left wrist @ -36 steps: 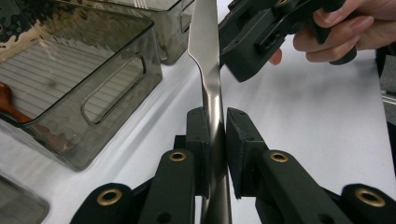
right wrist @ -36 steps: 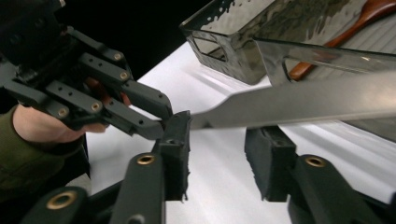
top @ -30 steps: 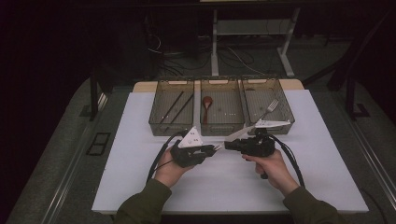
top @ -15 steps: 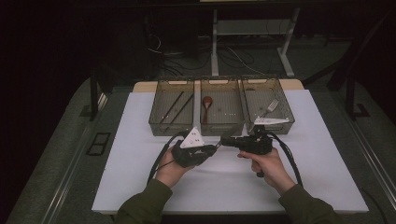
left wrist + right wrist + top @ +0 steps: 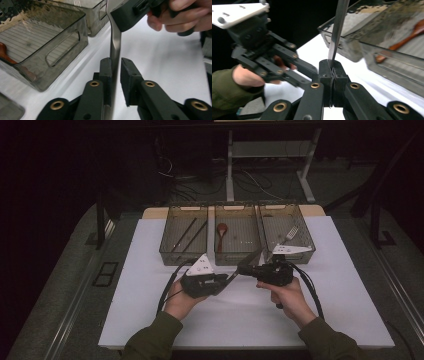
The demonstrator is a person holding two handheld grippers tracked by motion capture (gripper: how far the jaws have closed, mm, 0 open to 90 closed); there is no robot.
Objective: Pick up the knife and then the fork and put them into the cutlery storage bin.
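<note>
a flat metal utensil handle [image 5: 115,47] spans the gap between your two grippers, just in front of the three trays near the bench's far edge. its long axis runs left to right across the bench, from one tool to the other. which utensil it is cannot be told; its head is hidden.

your right gripper [image 5: 333,71] has its jaws pressed fully together on one end of the handle. your left gripper [image 5: 115,67] is part open, jaws on either side of the other end: one touches the metal, the other stands just apart.

the middle tray [image 5: 250,256] holds a wooden spoon [image 5: 221,230]. the right tray [image 5: 306,234] holds a fork [image 5: 290,233]. the left tray [image 5: 169,254] holds dark sticks [image 5: 188,234].

both hands are equally near; it looks like a handover, with the left jaws needing only to squeeze.
</note>
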